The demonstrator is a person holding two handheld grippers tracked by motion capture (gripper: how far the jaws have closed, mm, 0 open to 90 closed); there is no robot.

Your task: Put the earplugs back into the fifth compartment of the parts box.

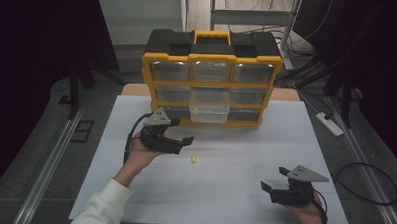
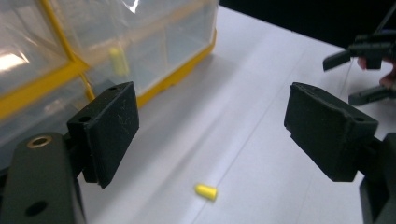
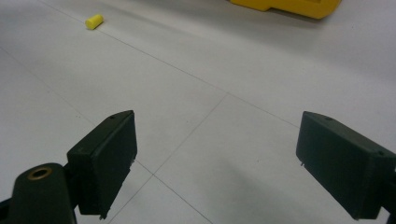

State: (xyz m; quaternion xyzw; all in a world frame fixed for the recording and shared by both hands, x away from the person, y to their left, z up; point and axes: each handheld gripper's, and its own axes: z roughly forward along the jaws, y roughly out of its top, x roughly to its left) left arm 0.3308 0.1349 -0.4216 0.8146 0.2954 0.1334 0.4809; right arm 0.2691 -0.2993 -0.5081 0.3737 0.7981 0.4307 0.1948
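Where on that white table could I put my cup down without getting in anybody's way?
The near middle of the white table is bare, between the left tool and the right tool. The right side, between the organizer and the right tool, is free too. It is crowded ahead of the left tool: the small yellow piece lies there, below the pulled-out clear drawer.

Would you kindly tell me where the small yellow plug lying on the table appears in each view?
High view: small yellow plug at centre, right of the left gripper.
Left gripper view: bottom centre, between the open jaws.
Right gripper view: top left.
Shared landmark: yellow organizer.
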